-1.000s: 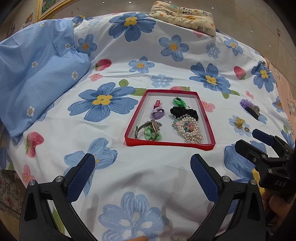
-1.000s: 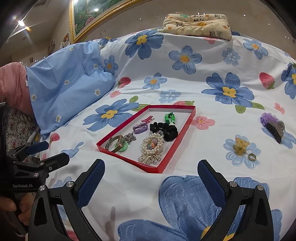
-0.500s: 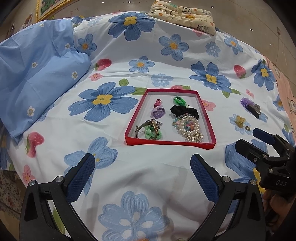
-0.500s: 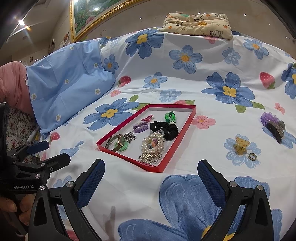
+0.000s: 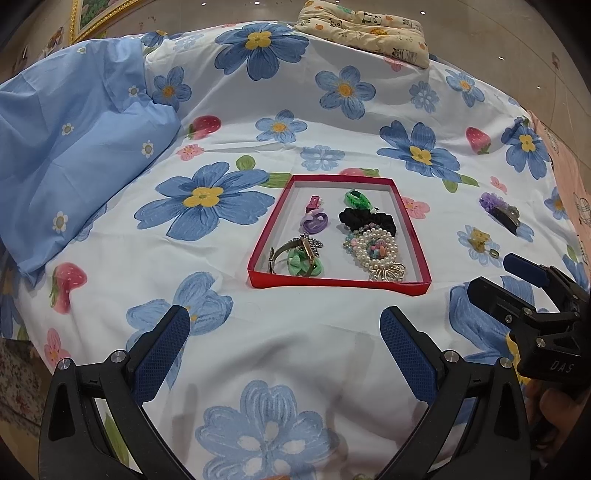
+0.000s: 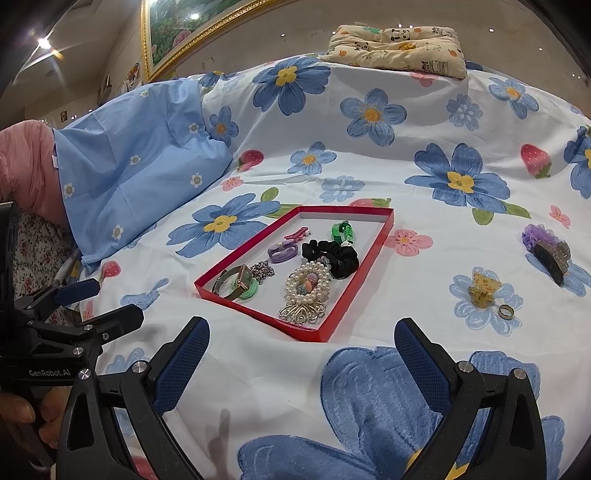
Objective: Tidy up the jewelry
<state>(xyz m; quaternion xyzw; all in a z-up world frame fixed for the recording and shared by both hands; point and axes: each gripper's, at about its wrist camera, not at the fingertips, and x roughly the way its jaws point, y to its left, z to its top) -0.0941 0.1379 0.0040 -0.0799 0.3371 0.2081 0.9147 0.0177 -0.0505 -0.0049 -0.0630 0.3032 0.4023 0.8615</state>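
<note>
Both hand-held grippers hover low over a bed covered by a floral sheet, neither touching anything. Left hand-held gripper released, blue pads wide apart, nothing between them; right hand-held gripper also released and empty. Each shows in the other's view: the right one at the right edge of the left wrist view, the left one at the left edge of the right wrist view with a hand on its grip. Red tray lies flat mid-bed, just ahead of the left gripper. In the tray: pink clip and purple hair tie on the far left side, watch over a green hair tie at near left with a silver chain just beside it, green clip at far right, black scrunchie below it, pearl bracelet touching the scrunchie, gold brooch at near right against the pearls. Outside the tray to its right, on the sheet: yellow claw clip with a ring just beside it, and farther off a dark claw clip touching a purple scrunchie. Blue pillow on the left, patterned cushion at the far edge, framed picture on the wall.
</note>
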